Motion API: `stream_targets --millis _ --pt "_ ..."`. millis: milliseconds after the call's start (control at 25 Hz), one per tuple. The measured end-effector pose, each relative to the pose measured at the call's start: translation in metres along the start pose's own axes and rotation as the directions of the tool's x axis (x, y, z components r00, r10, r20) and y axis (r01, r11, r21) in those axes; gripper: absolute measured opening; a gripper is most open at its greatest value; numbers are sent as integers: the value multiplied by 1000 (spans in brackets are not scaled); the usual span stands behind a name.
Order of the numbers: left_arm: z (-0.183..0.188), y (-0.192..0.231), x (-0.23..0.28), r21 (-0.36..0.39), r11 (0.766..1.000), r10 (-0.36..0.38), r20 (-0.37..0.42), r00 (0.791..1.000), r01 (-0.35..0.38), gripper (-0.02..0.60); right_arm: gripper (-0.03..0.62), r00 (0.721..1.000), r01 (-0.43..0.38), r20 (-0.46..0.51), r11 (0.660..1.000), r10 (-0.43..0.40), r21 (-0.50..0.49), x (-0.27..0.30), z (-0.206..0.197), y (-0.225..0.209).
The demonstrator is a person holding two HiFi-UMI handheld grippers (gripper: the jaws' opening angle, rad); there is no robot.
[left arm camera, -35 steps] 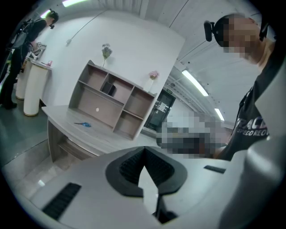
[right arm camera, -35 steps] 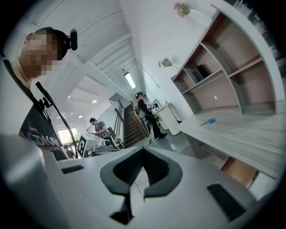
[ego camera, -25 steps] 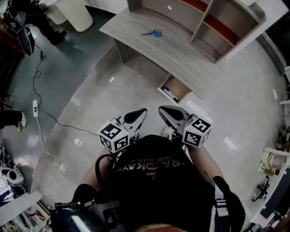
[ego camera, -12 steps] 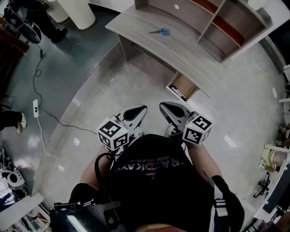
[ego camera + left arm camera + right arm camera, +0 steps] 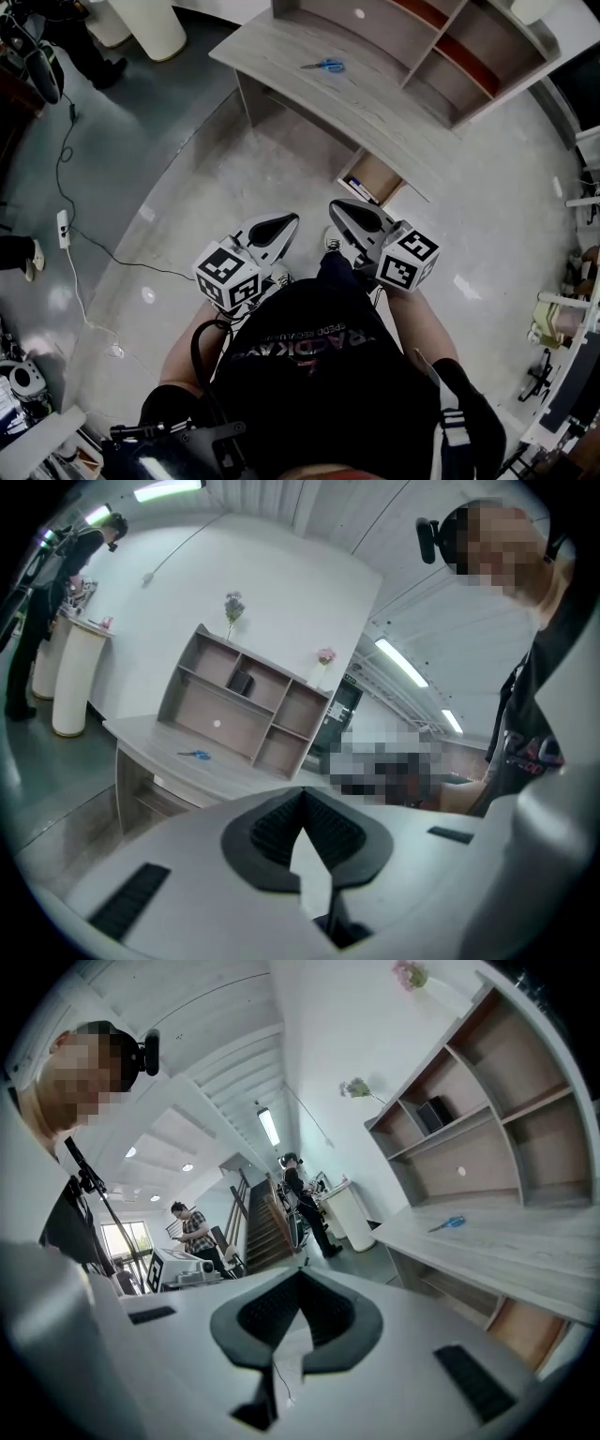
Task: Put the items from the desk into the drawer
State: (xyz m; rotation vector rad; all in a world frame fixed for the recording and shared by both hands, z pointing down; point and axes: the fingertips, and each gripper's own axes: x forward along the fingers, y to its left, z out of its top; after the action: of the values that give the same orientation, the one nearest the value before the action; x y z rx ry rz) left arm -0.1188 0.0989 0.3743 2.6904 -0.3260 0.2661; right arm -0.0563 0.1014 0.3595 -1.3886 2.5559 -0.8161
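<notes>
Blue-handled scissors [image 5: 323, 65] lie on the grey wooden desk [image 5: 309, 89]; they also show as scissors [image 5: 195, 755] and scissors [image 5: 446, 1224] in the gripper views. Under the desk's right end a drawer [image 5: 373, 180] stands open, with a dark item along its left side. My left gripper [image 5: 294, 218] and right gripper [image 5: 334, 205] hang side by side in front of my body, over the floor and well short of the desk. Each is shut with nothing between its pads, as the left gripper [image 5: 302, 794] and right gripper [image 5: 300, 1274] views show.
A shelf unit [image 5: 441, 47] stands on the back of the desk. A power strip with a cable [image 5: 61, 225] lies on the floor to the left. A white column [image 5: 150, 23] stands far left. Equipment clutters the right edge [image 5: 562, 328]. People stand in the background [image 5: 195, 1232].
Both grippers have edged slightly toward the desk as the person steps forward. They stay shut and empty. The scissors and drawer have not moved.
</notes>
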Motion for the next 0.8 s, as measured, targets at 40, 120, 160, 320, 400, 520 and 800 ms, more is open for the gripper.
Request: stream_targets --millis 40,120,160,320,400,520,800 --pt "1 1 3 0 1000 3 -2 1000 -3 11 18 1000 2 -2 1000 -2 -4 1 3 -5" --pt "5 6 9 2 1000 15 -5 1000 -14 11 18 1000 1 -6 1000 -1 -10 5 9 -18" --pt "7 9 13 5 1000 23 -6 1000 -22 11 18 1000 0 -7 1000 0 -13 8 13 -26" --pt "20 26 34 5 998 70 -7 998 -70 11 18 1000 2 -24 999 -3 -35 23 34 -68" --pt "30 36 49 -11 995 99 -1 995 -99 11 20 999 4 -44 999 -6 -43 32 46 -98" --pt "42 43 73 -16 992 128 2 992 -128 12 20 997 5 -72 998 -9 -56 40 66 -144" --pt "53 86 126 -70 983 168 -19 986 -169 11 21 986 22 -163 998 -33 -65 87 90 -246"
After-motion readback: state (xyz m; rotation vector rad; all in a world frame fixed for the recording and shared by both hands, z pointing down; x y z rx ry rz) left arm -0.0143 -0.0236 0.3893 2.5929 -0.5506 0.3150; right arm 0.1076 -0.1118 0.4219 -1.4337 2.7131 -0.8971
